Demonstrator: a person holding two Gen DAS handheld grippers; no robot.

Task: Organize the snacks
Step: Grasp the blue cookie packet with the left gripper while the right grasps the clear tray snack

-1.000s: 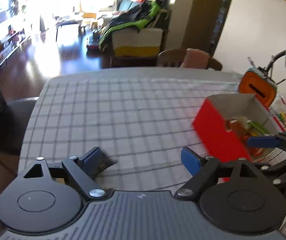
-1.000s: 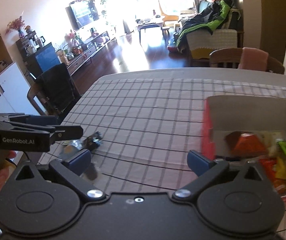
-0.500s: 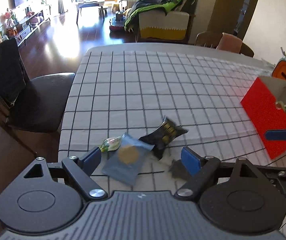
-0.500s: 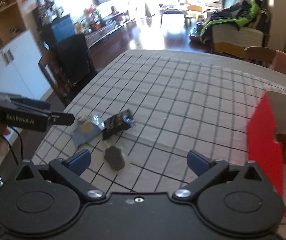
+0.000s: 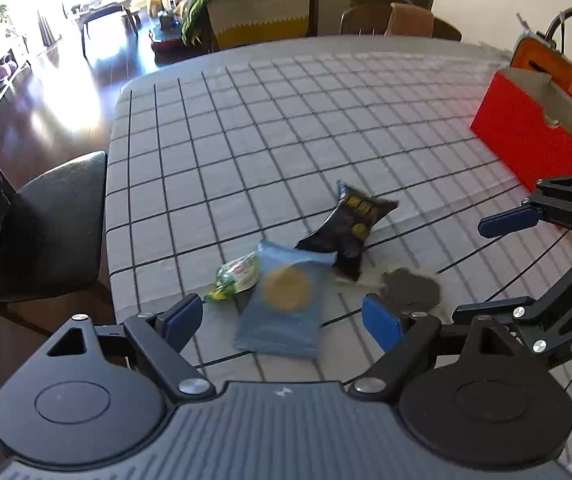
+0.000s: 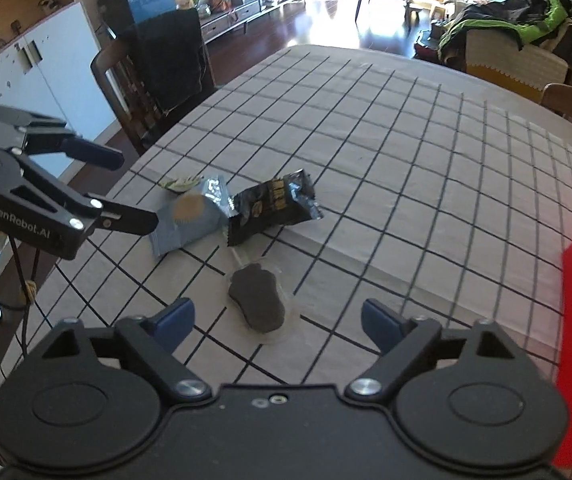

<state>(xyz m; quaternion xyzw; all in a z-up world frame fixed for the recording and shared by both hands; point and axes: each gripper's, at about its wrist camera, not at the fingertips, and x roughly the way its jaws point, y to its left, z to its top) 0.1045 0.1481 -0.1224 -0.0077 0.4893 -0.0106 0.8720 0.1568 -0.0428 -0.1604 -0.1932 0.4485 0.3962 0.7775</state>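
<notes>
Blue packet (image 5: 281,300) lies on the checked desk (image 5: 326,128) between the wide, empty left claw (image 5: 281,320); the right claw (image 6: 275,322), narrowing yet holding nothing, straddles a dark, possibly wrapped snack (image 6: 257,296).

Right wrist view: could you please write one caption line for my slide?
Open right gripper above a dark paw-shaped snack on the checked tablecloth, blue packet and black packet beyond.

Daylight from far windows blows out the floor (image 5: 57,92); fisheye bends the edges; blue packet (image 5: 281,300) slightly motion-blurred.
</notes>
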